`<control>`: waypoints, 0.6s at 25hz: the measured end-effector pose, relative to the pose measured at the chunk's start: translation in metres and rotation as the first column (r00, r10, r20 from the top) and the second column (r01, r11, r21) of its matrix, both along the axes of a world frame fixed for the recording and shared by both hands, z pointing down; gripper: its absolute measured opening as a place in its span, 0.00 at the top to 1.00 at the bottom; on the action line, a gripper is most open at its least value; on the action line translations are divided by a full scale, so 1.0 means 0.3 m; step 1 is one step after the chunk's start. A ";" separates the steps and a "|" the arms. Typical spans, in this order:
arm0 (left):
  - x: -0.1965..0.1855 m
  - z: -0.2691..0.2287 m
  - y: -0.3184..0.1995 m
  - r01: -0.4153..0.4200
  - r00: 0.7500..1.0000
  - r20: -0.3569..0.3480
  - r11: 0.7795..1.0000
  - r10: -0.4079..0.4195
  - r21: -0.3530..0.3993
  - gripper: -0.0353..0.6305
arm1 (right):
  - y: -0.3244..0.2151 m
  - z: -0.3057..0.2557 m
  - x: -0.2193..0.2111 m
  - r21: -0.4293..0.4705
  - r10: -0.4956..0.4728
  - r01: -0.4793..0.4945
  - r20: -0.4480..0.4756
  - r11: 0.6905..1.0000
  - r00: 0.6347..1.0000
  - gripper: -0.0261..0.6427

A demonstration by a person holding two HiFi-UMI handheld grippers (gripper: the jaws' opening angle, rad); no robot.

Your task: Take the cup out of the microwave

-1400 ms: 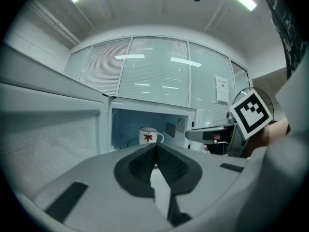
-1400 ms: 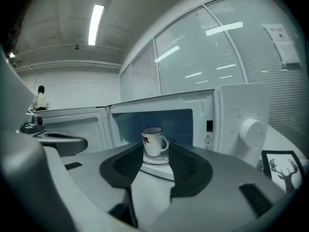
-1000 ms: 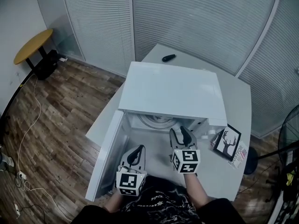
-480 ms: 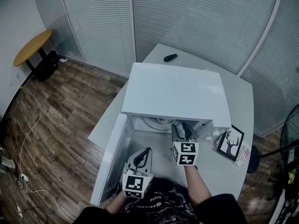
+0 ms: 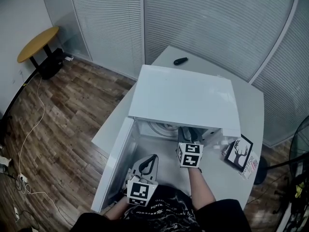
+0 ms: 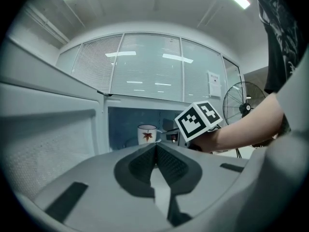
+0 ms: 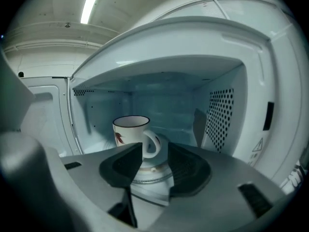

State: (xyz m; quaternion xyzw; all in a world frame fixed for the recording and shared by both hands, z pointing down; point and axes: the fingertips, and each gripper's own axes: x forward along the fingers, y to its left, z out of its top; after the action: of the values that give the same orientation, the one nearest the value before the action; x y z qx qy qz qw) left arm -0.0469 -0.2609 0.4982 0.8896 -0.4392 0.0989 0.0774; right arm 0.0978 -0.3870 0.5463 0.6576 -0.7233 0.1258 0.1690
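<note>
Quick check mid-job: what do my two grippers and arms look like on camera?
The left gripper and right gripper have pale grey bodies with dark, textured jaws. Each carries a white cube printed with black square markers. No cables show. The person wears a black printed T-shirt; the forearms are bare.

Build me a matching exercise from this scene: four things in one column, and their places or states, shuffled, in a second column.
Column 1
1. cup
2. left gripper
3. right gripper
4. microwave door

Column 2
A. jaws apart, at the opening of the microwave
B. swung open to the left
C. standing inside the microwave
D. jaws together, holding nothing

Pairs: 1-C, 2-D, 3-A, 4-B
</note>
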 end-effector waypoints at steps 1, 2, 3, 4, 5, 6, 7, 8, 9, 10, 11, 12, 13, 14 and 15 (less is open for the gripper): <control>0.000 0.001 0.002 -0.002 1.000 0.006 1.000 0.002 0.001 0.94 | -0.004 0.004 0.001 -0.001 0.003 -0.003 0.000 1.000 1.000 0.72; 0.000 0.001 0.004 -0.004 1.000 0.012 1.000 0.004 0.004 0.94 | -0.009 0.007 0.002 -0.003 0.006 -0.006 0.001 1.000 1.000 0.72; 0.000 0.002 0.006 -0.007 1.000 0.017 1.000 0.007 0.005 0.94 | -0.014 0.011 0.003 -0.004 0.008 -0.008 0.001 1.000 1.000 0.72; 0.000 0.005 0.008 -0.008 1.000 0.020 1.000 0.007 0.004 0.94 | -0.020 0.014 0.003 -0.007 0.008 -0.008 0.002 1.000 1.000 0.72; -0.002 0.009 0.009 -0.006 1.000 0.023 1.000 0.006 0.001 0.94 | -0.025 0.017 0.002 -0.010 0.007 -0.007 0.003 1.000 1.000 0.72; -0.005 0.015 0.010 -0.004 1.000 0.025 1.000 0.004 -0.004 0.94 | -0.030 0.020 0.001 -0.013 0.006 -0.006 0.003 1.000 1.000 0.72; -0.007 0.021 0.011 -0.001 1.000 0.027 1.000 0.001 -0.010 0.94 | -0.036 0.024 0.002 -0.016 0.006 -0.006 0.000 1.000 1.000 0.72; -0.008 0.026 0.011 0.001 1.000 0.029 1.000 -0.001 -0.015 0.94 | -0.041 0.029 0.004 -0.021 0.007 -0.007 -0.003 1.000 1.000 0.72; -0.008 0.029 0.011 0.002 1.000 0.031 1.000 -0.002 -0.019 0.94 | -0.046 0.034 0.006 -0.027 0.009 -0.009 -0.006 1.000 1.000 0.72; -0.009 0.031 0.011 0.003 0.999 0.032 1.000 -0.003 -0.022 0.94 | -0.051 0.041 0.008 -0.033 0.012 -0.012 -0.007 0.999 1.000 0.72; -0.010 0.033 0.009 0.005 0.999 0.034 1.000 -0.004 -0.023 0.94 | -0.056 0.046 0.009 -0.037 0.014 -0.015 -0.006 0.999 1.000 0.72; -0.013 0.034 0.007 0.006 0.999 0.034 1.000 -0.006 -0.025 0.94 | -0.061 0.051 0.010 -0.040 0.017 -0.017 -0.005 0.999 1.000 0.72; -0.015 0.035 0.005 0.008 0.999 0.035 1.000 -0.007 -0.026 0.94 | -0.065 0.053 0.011 -0.041 0.020 -0.020 -0.004 0.999 1.000 0.72; -0.018 0.036 0.004 0.010 0.999 0.034 1.000 -0.009 -0.028 0.94 | -0.068 0.053 0.013 -0.039 0.023 -0.023 -0.004 0.999 1.000 0.72; -0.020 0.038 0.003 0.010 0.999 0.035 1.000 -0.009 -0.029 0.94 | -0.070 0.053 0.014 -0.037 0.027 -0.027 -0.004 0.999 1.000 0.72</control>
State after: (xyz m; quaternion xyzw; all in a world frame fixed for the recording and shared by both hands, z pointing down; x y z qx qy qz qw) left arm -0.0529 -0.2601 0.5095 0.8844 -0.4432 0.1206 0.0832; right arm 0.1021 -0.4080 0.5621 0.6642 -0.7116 0.1403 0.1810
